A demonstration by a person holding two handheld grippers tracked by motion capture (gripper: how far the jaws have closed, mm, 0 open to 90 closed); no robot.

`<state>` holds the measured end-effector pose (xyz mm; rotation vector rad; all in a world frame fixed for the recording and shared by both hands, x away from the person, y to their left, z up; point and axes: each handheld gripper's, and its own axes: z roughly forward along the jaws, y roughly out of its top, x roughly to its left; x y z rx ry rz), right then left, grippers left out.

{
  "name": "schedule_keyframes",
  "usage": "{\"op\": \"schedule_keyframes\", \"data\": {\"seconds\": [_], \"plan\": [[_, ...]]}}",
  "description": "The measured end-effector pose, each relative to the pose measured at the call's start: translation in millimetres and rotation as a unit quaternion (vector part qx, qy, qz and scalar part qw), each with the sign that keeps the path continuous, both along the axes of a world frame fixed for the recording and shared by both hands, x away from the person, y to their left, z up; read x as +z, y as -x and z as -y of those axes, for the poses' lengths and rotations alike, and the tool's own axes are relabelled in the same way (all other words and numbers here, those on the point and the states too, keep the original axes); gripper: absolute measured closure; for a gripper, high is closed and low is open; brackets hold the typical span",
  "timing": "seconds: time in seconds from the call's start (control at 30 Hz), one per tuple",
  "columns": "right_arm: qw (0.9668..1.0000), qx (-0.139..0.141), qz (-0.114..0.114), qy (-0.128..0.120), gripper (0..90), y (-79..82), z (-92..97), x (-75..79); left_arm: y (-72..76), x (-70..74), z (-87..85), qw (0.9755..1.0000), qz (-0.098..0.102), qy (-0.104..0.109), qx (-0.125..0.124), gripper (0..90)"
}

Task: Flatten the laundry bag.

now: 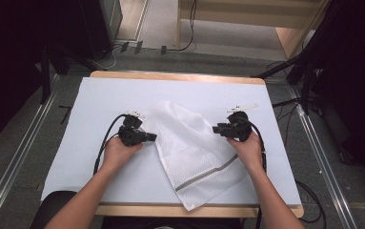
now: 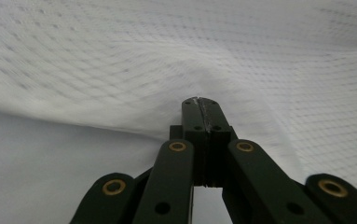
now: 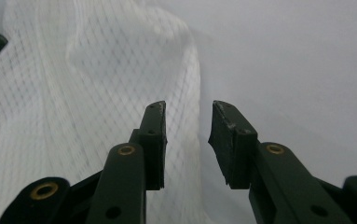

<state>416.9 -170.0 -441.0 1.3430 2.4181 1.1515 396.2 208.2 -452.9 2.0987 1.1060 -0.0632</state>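
Observation:
A white mesh bag [image 1: 194, 143] with a grey strip [image 1: 206, 174] near its lower end lies crumpled on the white table cover [image 1: 94, 100]. My left gripper [image 1: 152, 137] is at the bag's left edge. In the left gripper view its jaws [image 2: 199, 100] are pressed together on the edge of the mesh [image 2: 120, 60], which bunches up at the tips. My right gripper [image 1: 216, 129] sits at the bag's right edge. Its jaws [image 3: 188, 106] stand apart, with the border of the mesh [image 3: 73, 93] running between them and no pad touching it.
The cover lies on a wooden table [image 1: 170, 76] whose front edge is near the person's body. Cables [image 1: 105, 138] trail back from both grippers along the forearms. Dark stands and floor rails [image 1: 23, 152] flank the table, and bare cover lies to either side of the bag.

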Motion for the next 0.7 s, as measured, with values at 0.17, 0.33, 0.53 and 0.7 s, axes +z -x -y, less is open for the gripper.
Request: {"op": "schedule_keyframes", "data": {"seconds": [0.17, 0.33, 0.53, 0.7], "plan": [[0.9999, 0.015, 0.003, 0.006, 65.1, -13.9, -10.8, 3.7, 1.7, 6.0, -6.9, 0.9999, 0.006, 0.004, 0.008, 90.0], [0.9991, 0.031, -0.012, 0.025, 64.0, -30.0, -23.6, -6.8, 1.4, 1.5, -6.7, 1.0000, -0.004, 0.000, 0.007, 90.0], [0.9977, 0.029, -0.030, 0.054, 78.5, -39.3, -30.5, -22.6, 2.5, 1.0, -6.6, 1.0000, -0.005, -0.002, 0.006, 90.0], [0.9968, 0.019, -0.029, 0.071, 89.7, -35.7, -24.1, -17.4, 2.8, 3.2, -11.2, 0.9999, -0.002, 0.000, 0.013, 90.0]]}}
